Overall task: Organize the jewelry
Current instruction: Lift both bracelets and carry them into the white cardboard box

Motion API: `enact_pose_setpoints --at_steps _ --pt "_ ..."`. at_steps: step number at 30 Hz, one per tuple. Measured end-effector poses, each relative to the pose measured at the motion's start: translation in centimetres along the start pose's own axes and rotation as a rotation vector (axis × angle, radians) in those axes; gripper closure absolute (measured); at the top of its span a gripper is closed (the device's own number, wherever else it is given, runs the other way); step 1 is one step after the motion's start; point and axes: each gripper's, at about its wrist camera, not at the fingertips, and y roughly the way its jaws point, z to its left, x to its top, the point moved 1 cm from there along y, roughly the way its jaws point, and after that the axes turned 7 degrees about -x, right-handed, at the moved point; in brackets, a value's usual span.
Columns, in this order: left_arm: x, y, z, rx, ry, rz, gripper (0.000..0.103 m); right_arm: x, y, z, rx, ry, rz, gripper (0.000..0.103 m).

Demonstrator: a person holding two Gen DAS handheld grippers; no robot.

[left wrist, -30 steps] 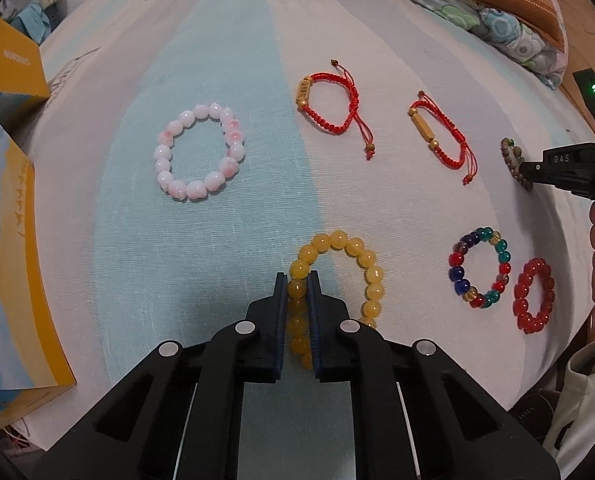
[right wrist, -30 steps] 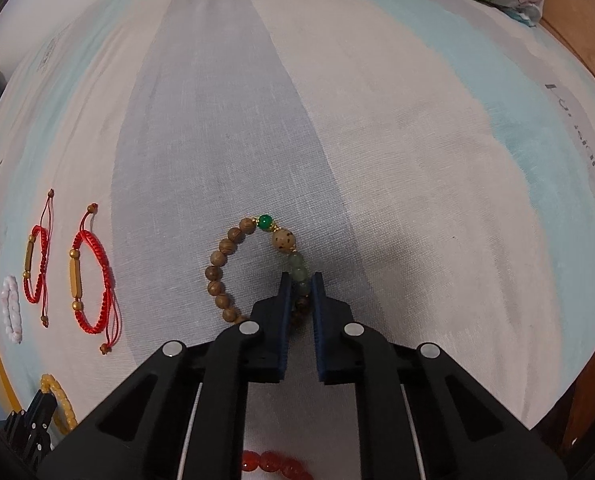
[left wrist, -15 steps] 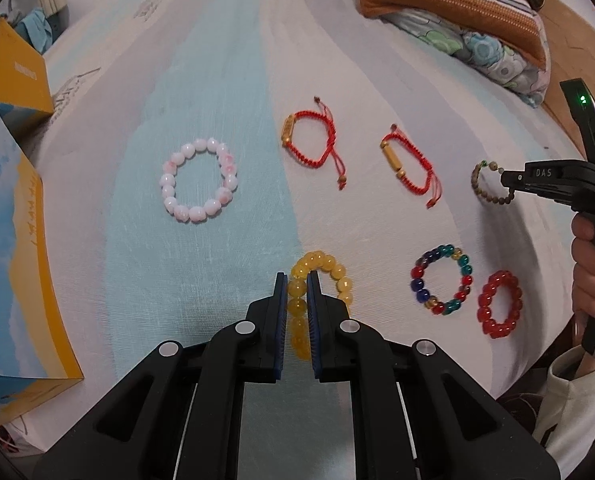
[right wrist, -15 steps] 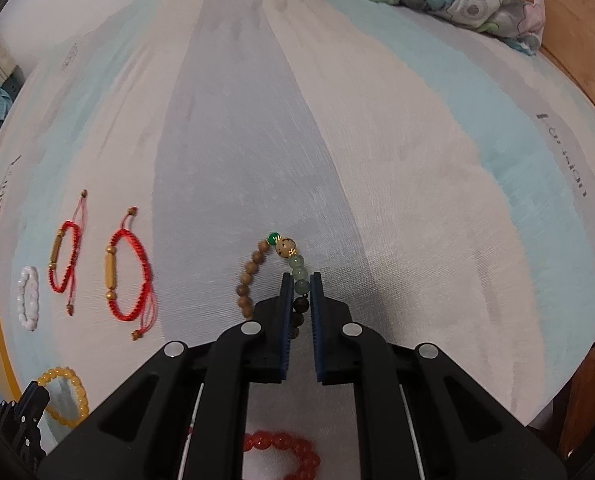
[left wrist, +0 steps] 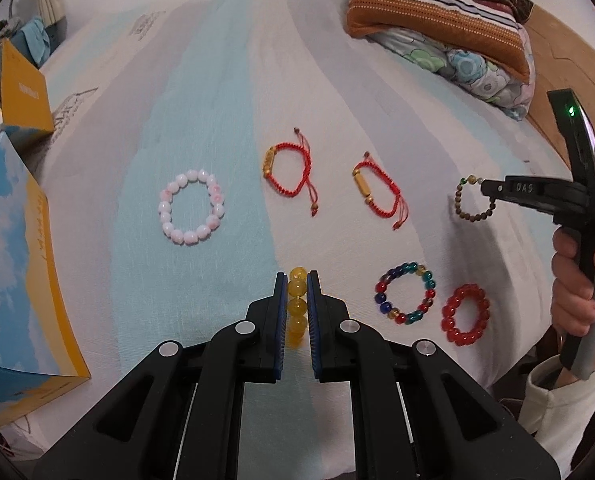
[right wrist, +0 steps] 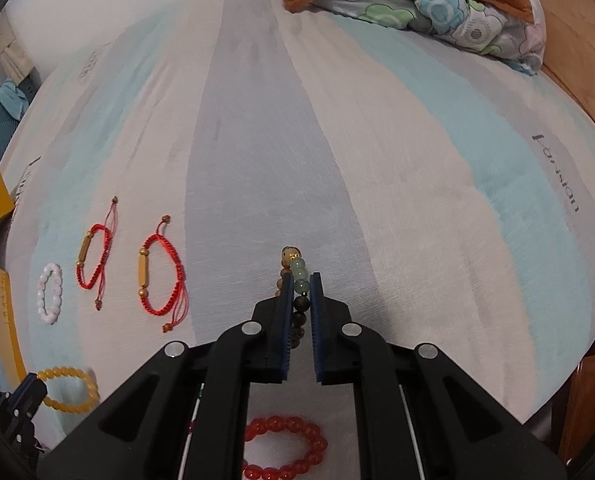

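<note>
My left gripper (left wrist: 296,280) is shut on a yellow bead bracelet (left wrist: 297,308), which hangs edge-on between the pads above the striped bedsheet (left wrist: 217,80). In the right wrist view the same yellow bracelet (right wrist: 71,390) dangles from the left gripper at the lower left. My right gripper (right wrist: 301,280) is shut on a brown wooden bracelet with green beads (right wrist: 297,276), lifted off the sheet; from the left wrist camera that wooden bracelet (left wrist: 467,204) hangs from the right gripper (left wrist: 482,188). On the sheet lie a pink-white bracelet (left wrist: 191,206), two red cord bracelets (left wrist: 289,168) (left wrist: 377,192), a multicolour one (left wrist: 405,294) and a red bead one (left wrist: 465,314).
A blue and yellow box (left wrist: 13,272) lies at the left edge of the bed, with a smaller yellow box (left wrist: 23,96) behind it. Folded quilts and a pillow (left wrist: 445,28) are piled at the far right. A person's hand (left wrist: 575,280) grips the right tool's handle.
Both grippers have risen, lifting their bracelets off the sheet. The yellow bracelet now hangs edge-on between the left pads, and the wooden one dangles from the right gripper.
</note>
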Motion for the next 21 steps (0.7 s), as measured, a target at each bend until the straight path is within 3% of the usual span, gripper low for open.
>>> enact_pose_setpoints --at_steps 11,17,21 --pt "1.9 -1.4 -1.0 0.084 0.04 -0.044 0.094 -0.8 -3.1 2.1 -0.002 -0.078 -0.044 0.096" --pt "2.9 -2.1 -0.7 0.074 0.029 -0.07 0.094 -1.4 -5.2 3.2 0.009 -0.094 -0.06 0.096" --pt "3.3 -2.4 -0.3 0.041 0.001 -0.046 0.094 -1.9 -6.4 4.1 0.012 -0.112 -0.069 0.096"
